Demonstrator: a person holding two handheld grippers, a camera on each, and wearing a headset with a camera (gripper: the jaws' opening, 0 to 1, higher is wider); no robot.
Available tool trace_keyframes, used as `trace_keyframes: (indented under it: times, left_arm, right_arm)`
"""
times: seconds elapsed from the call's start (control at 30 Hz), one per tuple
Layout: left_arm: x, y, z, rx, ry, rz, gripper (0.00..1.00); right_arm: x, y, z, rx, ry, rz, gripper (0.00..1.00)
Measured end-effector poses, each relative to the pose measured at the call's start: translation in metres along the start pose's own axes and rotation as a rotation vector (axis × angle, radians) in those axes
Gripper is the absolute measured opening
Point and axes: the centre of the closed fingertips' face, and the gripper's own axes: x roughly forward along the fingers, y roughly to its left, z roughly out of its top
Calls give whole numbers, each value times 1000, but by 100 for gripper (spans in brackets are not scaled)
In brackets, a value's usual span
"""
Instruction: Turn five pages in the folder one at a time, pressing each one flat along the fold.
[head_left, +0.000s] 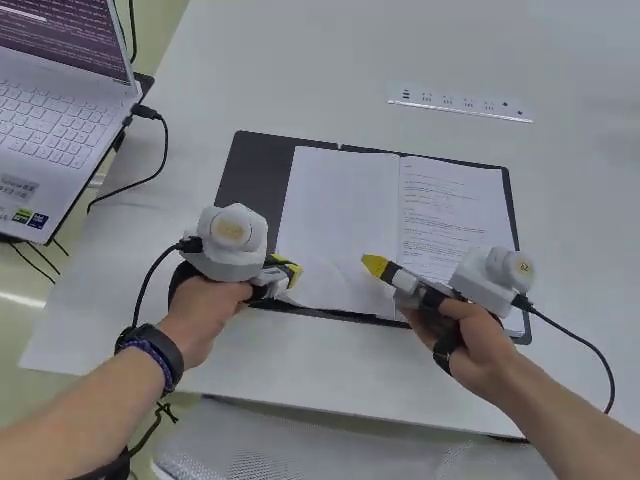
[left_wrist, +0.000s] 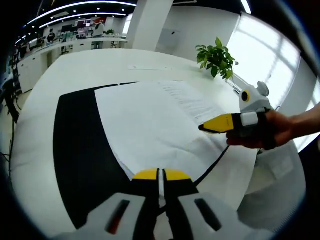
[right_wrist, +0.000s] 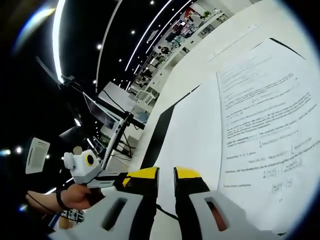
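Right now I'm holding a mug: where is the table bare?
Bare table lies beyond the folder, up to the power strip, and right of the folder. Crowded: laptop and cable at left, left gripper and right gripper at the folder's near edge.

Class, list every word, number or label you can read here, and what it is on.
No text can be read.
Printed page in the folder: print too small.
Laptop screen, keys and stickers: blurred.
White strip on the table: marks too small.

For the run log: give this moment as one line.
folder open | left gripper shut at left page's near edge | right gripper narrowly open by fold
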Motion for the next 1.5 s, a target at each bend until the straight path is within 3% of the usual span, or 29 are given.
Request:
trace_keyframes:
  times: [0.1,0.2,0.23,0.47,0.6,1.03,1.5]
  left_arm:
    - [0,-2,-10,-6,39,2,0]
    - [-3,2,-27,57,118,43,0]
    - [-3,-2,-19,38,68,29,0]
    - [-4,1,-19,-14,85,62,0]
    - [-4,0,-19,-22,86,72,0]
    - [-3,2,-19,-32,94,86,0]
    - [1,5,-20,-38,92,106,0]
  right_arm:
    - [-1,-3,4,-11,1,-2,9]
    - [1,-8,7,-27,7,-4,9]
    - [1,-10,8,-28,9,-5,8]
    - [8,-24,25,-54,9,-25,4]
    - [15,-40,38,-59,10,-50,1]
    - [27,-50,60,-61,-33,-95,0]
    - [39,-49,79,-35,-69,-73,0]
